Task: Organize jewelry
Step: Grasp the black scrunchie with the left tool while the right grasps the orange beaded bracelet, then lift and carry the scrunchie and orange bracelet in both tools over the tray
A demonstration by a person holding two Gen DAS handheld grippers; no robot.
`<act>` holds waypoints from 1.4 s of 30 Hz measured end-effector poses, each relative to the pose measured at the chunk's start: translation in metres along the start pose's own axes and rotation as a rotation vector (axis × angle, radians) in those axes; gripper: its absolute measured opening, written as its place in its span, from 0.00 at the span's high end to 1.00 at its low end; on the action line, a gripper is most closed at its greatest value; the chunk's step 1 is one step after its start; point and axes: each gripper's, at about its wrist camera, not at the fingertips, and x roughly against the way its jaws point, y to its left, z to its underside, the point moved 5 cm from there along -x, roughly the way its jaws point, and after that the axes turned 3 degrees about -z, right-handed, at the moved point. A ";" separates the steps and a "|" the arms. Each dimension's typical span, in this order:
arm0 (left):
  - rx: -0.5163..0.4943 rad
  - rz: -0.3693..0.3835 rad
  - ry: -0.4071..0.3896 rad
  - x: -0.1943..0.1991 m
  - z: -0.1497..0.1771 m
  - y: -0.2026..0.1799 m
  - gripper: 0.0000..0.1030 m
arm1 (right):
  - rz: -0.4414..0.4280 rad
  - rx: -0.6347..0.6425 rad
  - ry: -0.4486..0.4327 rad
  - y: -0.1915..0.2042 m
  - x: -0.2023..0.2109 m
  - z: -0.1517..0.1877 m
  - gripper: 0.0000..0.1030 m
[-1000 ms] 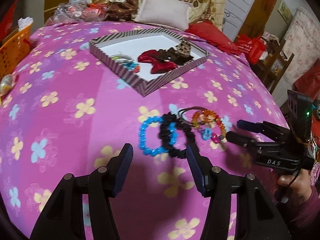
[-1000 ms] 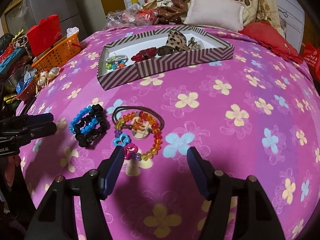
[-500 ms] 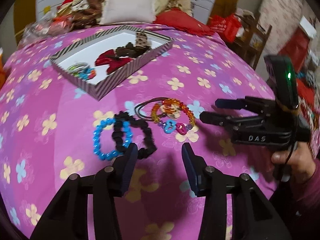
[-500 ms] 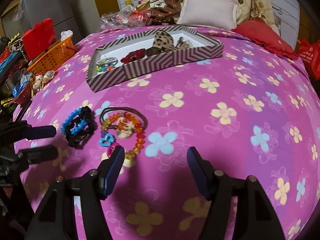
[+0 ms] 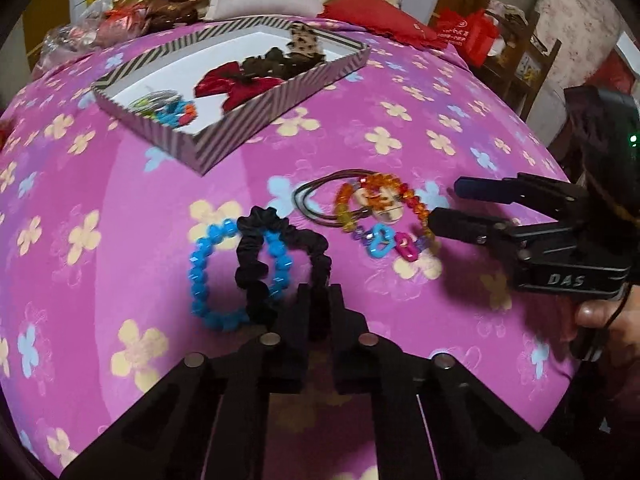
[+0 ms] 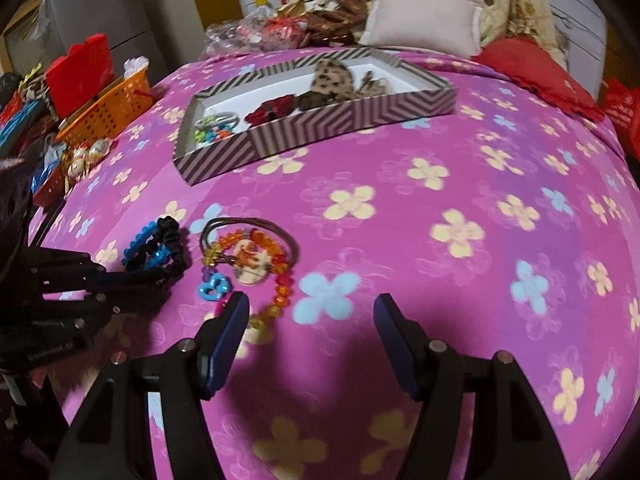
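Observation:
A black scrunchie (image 5: 280,256) lies across a blue bead bracelet (image 5: 208,280) on the pink flowered cover. My left gripper (image 5: 318,292) is shut on the scrunchie's near right edge; it also shows in the right wrist view (image 6: 160,276). To the right lie an orange bead bracelet (image 5: 384,188), brown hair ties (image 5: 316,196) and blue and pink charms (image 5: 384,242). My right gripper (image 6: 310,312) is open, its left finger by the orange bracelet (image 6: 280,276). A striped tray (image 5: 280,96) at the back holds bows and beads.
An orange basket (image 6: 108,108) and red box (image 6: 80,72) stand at the cover's left edge. A white pillow (image 6: 424,24) and red cushion (image 6: 532,64) lie behind the tray (image 6: 320,128). A wooden chair (image 5: 516,60) stands at the right.
My left gripper has moved forward and closed its fingers on the black scrunchie. My right gripper has edged closer to the orange bracelet and stays open.

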 end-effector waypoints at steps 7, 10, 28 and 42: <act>0.013 0.008 -0.016 0.006 0.005 0.004 0.99 | 0.031 0.084 -0.004 0.016 -0.019 -0.014 0.74; 0.022 0.014 -0.031 0.010 0.004 0.004 0.99 | 0.029 0.106 -0.002 0.017 -0.019 -0.014 0.91; 0.075 0.021 -0.184 0.070 -0.019 0.010 1.00 | -0.055 0.065 -0.205 0.028 0.066 -0.042 0.91; 0.092 -0.017 -0.234 0.088 -0.029 0.020 1.00 | -0.064 0.092 -0.232 0.039 0.081 -0.056 0.91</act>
